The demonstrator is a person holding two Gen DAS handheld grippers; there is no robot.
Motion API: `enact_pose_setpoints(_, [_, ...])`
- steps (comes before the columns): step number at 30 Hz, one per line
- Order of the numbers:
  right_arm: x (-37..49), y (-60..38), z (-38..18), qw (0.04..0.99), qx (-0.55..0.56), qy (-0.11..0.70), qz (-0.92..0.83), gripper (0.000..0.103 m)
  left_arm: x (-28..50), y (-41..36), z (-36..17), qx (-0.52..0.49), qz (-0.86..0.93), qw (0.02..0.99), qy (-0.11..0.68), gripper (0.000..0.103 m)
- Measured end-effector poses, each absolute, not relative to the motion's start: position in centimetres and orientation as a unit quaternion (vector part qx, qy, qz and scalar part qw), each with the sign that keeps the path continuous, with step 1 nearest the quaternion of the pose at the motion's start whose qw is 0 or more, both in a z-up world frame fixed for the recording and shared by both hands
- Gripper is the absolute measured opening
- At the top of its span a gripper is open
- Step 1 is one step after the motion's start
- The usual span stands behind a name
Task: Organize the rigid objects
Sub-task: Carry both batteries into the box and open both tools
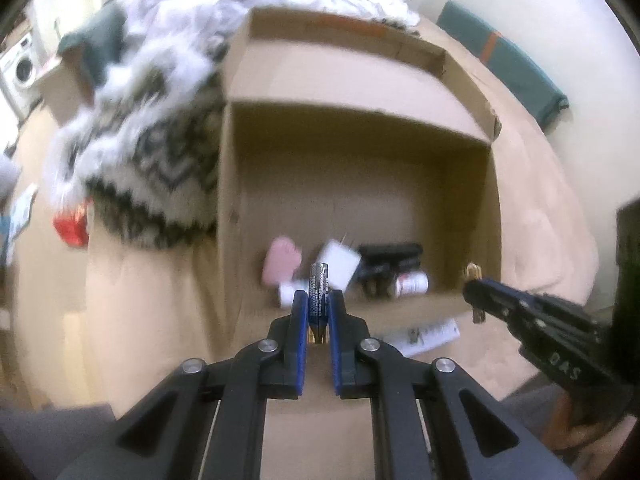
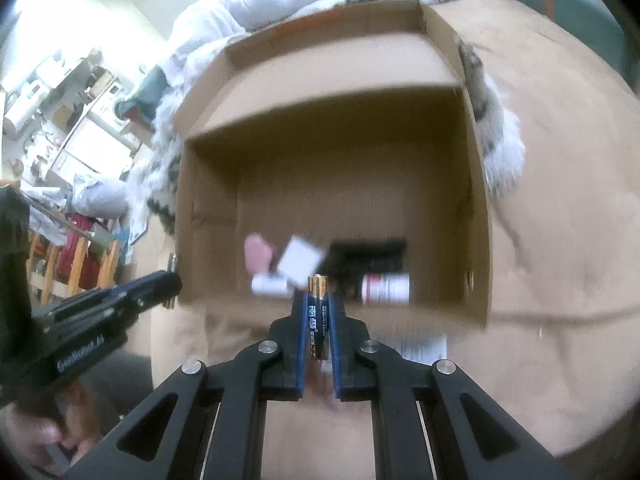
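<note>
My left claw [image 1: 318, 300] and right claw [image 2: 318, 312] each clench a battery [image 1: 319, 294] short of the box's [image 1: 240, 184] near wall; thin grips could let either slip onto the bed [image 1: 532, 184].

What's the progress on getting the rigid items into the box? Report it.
Done: the cardboard box already holds a pink item, a white square item, a black object and two small white bottles. In hand: the left gripper and right gripper are each shut on a battery, near the box's front edge. Left: dropping both in; a paper slip lies outside.
</note>
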State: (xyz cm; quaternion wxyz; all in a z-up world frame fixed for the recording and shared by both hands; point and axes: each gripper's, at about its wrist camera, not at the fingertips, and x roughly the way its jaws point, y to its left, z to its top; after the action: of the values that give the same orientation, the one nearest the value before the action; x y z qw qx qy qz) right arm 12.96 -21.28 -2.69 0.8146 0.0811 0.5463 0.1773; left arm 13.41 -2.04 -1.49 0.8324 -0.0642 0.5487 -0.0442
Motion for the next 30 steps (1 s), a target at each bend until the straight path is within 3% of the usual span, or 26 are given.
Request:
enact_pose_setpoints(13, [18.9,-19.3,-9.7,0.801,0.058,0.575,0.157,0.011,18.0,-3.8,-7.8,-0.036,-0.044,0.830,0.555,0.009])
enact_pose_setpoints(30, [20.3,-18.6,-12.1,0.793,0.059,0.591,0.138,0.011,19.2,-5.0,-11.1,-0.033,-0.040,0.818,0.573,0.009])
